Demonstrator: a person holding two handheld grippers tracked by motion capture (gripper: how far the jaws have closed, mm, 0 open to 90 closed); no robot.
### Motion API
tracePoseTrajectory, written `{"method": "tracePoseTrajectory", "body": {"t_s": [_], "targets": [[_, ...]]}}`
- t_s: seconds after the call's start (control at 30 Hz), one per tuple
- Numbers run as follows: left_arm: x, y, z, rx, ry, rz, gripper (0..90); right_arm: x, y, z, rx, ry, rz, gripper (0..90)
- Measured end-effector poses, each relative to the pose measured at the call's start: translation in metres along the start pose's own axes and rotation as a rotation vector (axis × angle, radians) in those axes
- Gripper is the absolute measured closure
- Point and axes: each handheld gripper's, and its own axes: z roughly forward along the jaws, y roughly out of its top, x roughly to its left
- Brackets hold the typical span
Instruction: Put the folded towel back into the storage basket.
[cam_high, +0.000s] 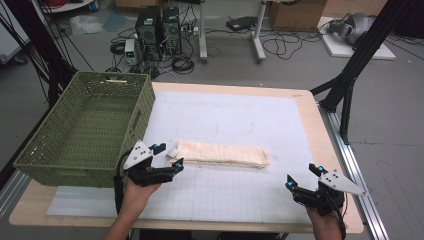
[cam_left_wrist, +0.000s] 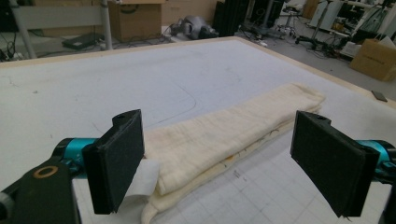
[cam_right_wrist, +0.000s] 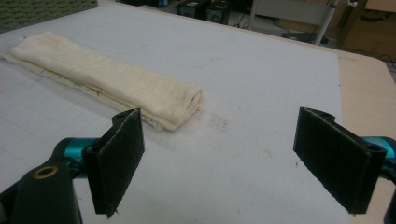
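A cream towel, folded into a long narrow strip, lies across the middle of the white grid mat. My left gripper stands open right at the towel's left end, its jaws on either side of that end; the towel runs away between them, with a white label at its near corner. My right gripper is open near the table's front right, apart from the towel, whose right end lies ahead and to the left of its jaws. Nothing is held by either gripper.
A green woven basket stands on the table's left side, close to my left hand. The mat sits on a wooden table whose right and front edges are near my right gripper. Cables, computers and boxes lie on the floor beyond.
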Motion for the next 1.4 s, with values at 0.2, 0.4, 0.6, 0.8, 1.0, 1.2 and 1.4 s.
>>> {"method": "tracePoseTrajectory", "body": {"t_s": [0.2, 0.4, 0.6, 0.8, 1.0, 1.2, 1.4], "targets": [[0.011, 0.011, 0.019, 0.078, 0.022, -0.034, 20.5, 0.001, 0.000, 0.001, 0.008, 0.006, -0.006, 15.1], [0.018, 0.006, 0.032, 0.133, 0.047, -0.061, 21.0, 0.000, 0.000, 0.002, 0.007, 0.011, -0.008, 15.4], [0.025, -0.001, 0.045, 0.196, 0.078, -0.104, 25.1, -0.001, 0.000, 0.001, 0.005, 0.012, -0.004, 15.6], [0.027, -0.007, 0.057, 0.260, 0.107, -0.121, 28.5, 0.000, 0.000, 0.002, 0.010, 0.020, -0.010, 15.9], [0.027, -0.014, 0.065, 0.343, 0.126, -0.096, 31.6, 0.000, 0.000, 0.002, 0.012, 0.022, -0.009, 15.8], [0.025, -0.018, 0.068, 0.397, 0.107, -0.059, 38.7, 0.000, -0.001, 0.002, 0.019, 0.020, -0.003, 15.8], [0.020, -0.020, 0.070, 0.440, 0.094, 0.059, 60.5, -0.001, -0.002, 0.004, 0.024, 0.019, -0.004, 15.8]]}}
